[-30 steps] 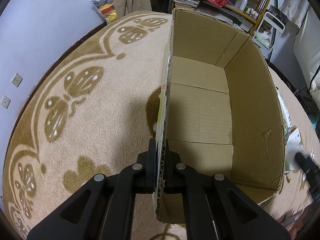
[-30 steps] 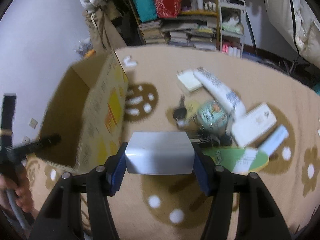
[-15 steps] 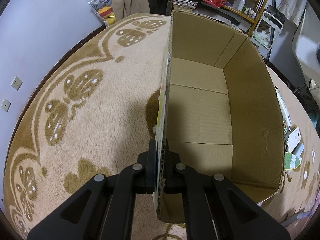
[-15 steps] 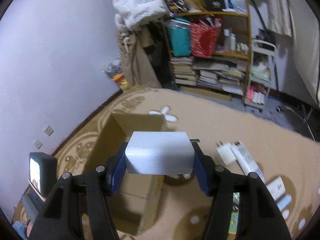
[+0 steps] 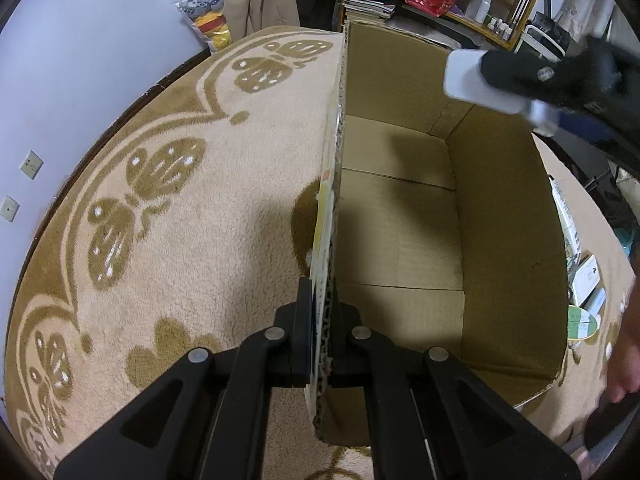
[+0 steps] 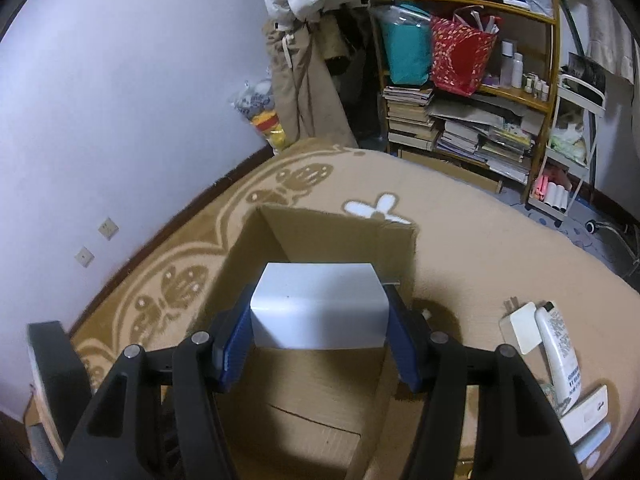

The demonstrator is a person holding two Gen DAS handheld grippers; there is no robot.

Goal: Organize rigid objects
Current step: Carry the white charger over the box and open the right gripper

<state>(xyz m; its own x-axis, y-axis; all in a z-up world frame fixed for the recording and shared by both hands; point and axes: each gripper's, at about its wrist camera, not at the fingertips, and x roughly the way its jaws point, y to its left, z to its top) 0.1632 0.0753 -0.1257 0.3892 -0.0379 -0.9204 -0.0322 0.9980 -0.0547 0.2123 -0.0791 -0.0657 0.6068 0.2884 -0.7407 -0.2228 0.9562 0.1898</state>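
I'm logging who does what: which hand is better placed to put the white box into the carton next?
Right. Its tongs already grip the white box above the open cardboard carton, whose floor looks bare. The left tongs are shut on the carton's wall, steadying it.

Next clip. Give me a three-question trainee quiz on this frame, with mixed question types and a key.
1. True or false: the cardboard box is empty.
2. What does the left gripper clamp? A) box wall B) remote C) rug
3. Fill in: the right gripper holds a white ____ above the box.

Key: 1 true. 2 A. 3 block.
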